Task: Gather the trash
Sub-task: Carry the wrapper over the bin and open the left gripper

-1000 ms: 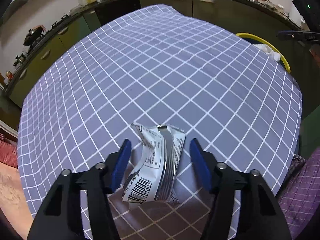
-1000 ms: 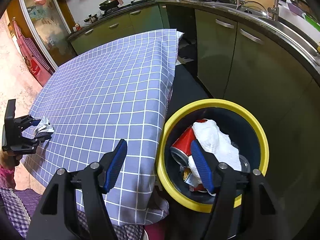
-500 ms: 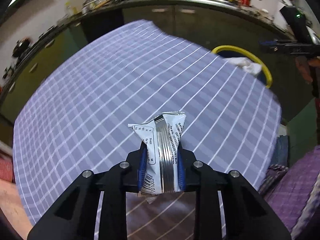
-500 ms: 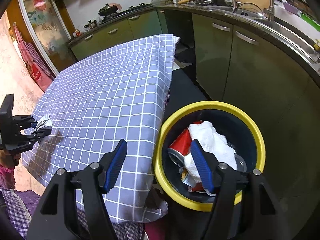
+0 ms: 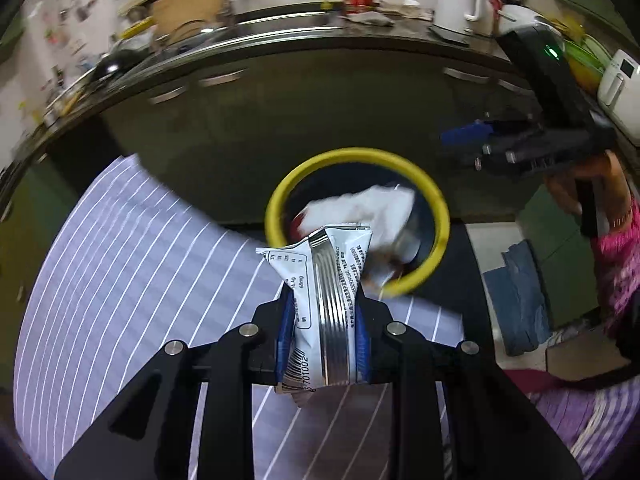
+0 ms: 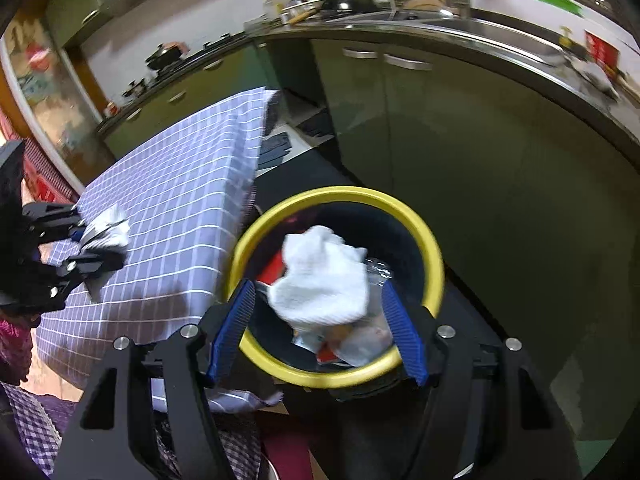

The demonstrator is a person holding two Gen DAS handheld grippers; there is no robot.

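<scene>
A crumpled white-and-silver wrapper (image 5: 324, 300) is clamped between the blue pads of the left gripper (image 5: 323, 336) and is held clear above the checked cloth of the bench (image 5: 132, 264), close to the bench edge that faces the bin. The yellow-rimmed bin (image 5: 438, 216) is seen on the floor just beyond that edge, against dark green cabinet doors (image 6: 500, 152). White crumpled paper (image 6: 320, 276) and a red can (image 6: 276, 268) are lying inside it, yet much of the rim is left uncovered. The right gripper (image 6: 318, 320) is held over the bin with its pads parted and nothing between them. A narrow strip of floor is left between bench and cabinets.
</scene>
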